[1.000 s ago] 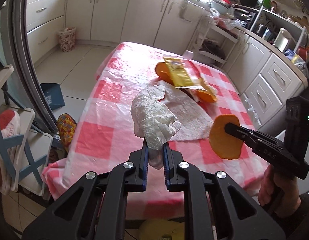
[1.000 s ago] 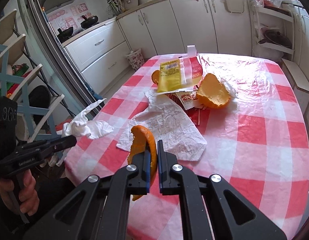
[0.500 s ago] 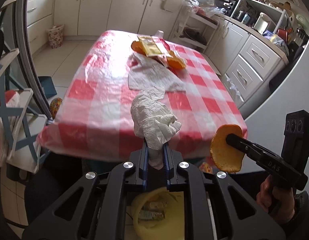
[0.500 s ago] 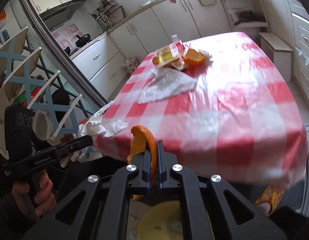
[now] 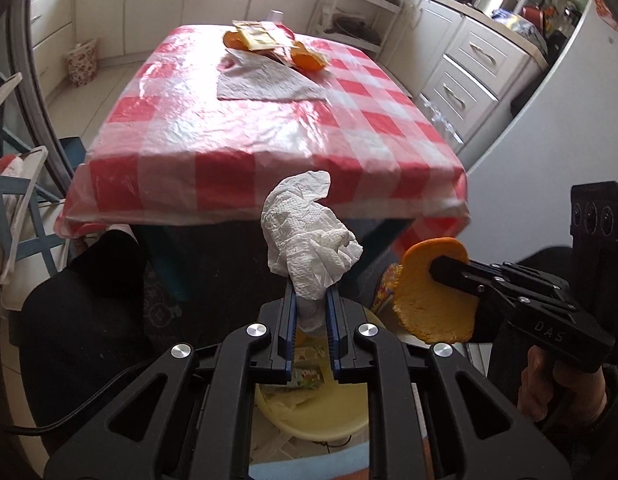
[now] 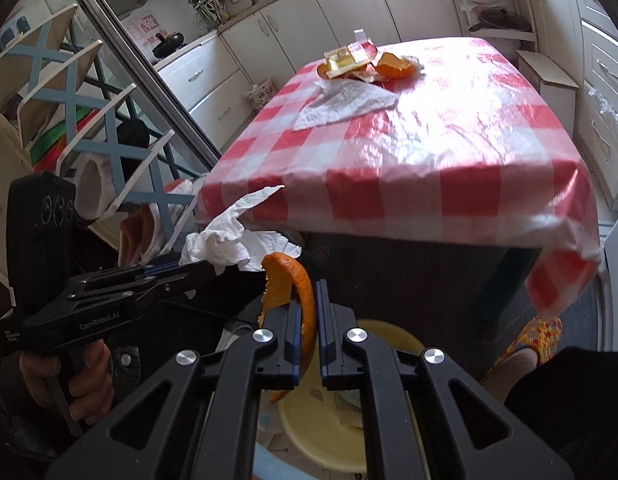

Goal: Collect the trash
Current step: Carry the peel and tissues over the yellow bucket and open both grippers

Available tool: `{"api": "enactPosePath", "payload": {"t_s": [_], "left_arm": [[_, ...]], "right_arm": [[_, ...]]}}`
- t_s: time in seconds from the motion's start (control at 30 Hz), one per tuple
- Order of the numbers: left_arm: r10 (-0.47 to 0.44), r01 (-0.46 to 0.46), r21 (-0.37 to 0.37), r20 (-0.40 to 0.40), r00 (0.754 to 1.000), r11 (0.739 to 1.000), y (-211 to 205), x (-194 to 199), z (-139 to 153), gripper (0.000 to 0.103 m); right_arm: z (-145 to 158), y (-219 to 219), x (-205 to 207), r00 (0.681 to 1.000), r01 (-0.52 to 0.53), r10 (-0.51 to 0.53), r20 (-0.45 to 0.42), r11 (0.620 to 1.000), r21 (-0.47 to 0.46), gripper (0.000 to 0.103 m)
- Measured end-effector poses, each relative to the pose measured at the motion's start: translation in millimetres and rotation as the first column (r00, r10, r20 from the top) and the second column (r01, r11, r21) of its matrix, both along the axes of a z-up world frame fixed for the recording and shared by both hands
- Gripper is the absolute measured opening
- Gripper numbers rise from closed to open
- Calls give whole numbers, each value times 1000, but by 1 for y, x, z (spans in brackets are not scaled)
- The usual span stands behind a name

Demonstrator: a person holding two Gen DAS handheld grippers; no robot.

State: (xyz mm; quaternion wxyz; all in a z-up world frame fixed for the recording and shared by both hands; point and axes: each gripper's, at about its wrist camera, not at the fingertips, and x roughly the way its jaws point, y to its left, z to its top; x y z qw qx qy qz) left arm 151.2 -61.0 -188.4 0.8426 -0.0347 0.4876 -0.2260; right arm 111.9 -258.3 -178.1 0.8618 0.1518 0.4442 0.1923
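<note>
I am holding both tools off the near edge of a table covered in red-and-white checked plastic, above a pale yellow bin on the floor.

My left gripper is pinching a crumpled white paper towel by its lower end; the rest stands up loosely above the blue pads. My right gripper is pressed together on a curved piece of orange peel, gripped near the middle of its curve so it sticks out above and below the tongs.

Some wrappers or scraps already lie in the bin (too small to identify). More trash sits at the far end of the table: a flattened white tissue, a yellow packet and more orange peel.

I judge the towel to be almost weightless and soft, so it may cling to the pads when released. The peel looks stiffer and a little heavier, likely to drop cleanly. The flat tissue should be the awkward one: I would pinch a raised corner or fold. The remaining peel I would grip across its rim.
</note>
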Motion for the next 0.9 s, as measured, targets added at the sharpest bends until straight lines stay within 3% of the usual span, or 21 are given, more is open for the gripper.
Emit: {"api": "enactPosePath", "payload": {"t_s": [0.33,0.4,0.47,0.57,0.67,0.9], "left_arm": [[-130,136,81,-72,989,987,-15,-28,-17,12],[-167,178,103,-112,980,979,-21,-32,-25,12],[-207,229,141,-154,966,963,-30,-36,-34,13],[-234,263,184,-169,958,947,-37,-42,-41,28],[-224,252,191,-156,962,949,-35,-42,-39,41],[-203,229,188,-145,968,955,-31,-39,-35,45]], "right_arm": [[-23,17,-30,988,-52,28,-151,986,-156,10],[-29,20,-31,982,-73,39,-186,981,-180,16],[-32,22,-32,979,-80,37,-202,975,-209,40],[-34,21,-31,978,-71,26,-205,974,-216,43],[-32,17,-32,981,-48,8,-192,977,-209,48],[-31,14,-33,984,-35,-1,-179,979,-199,51]]}}
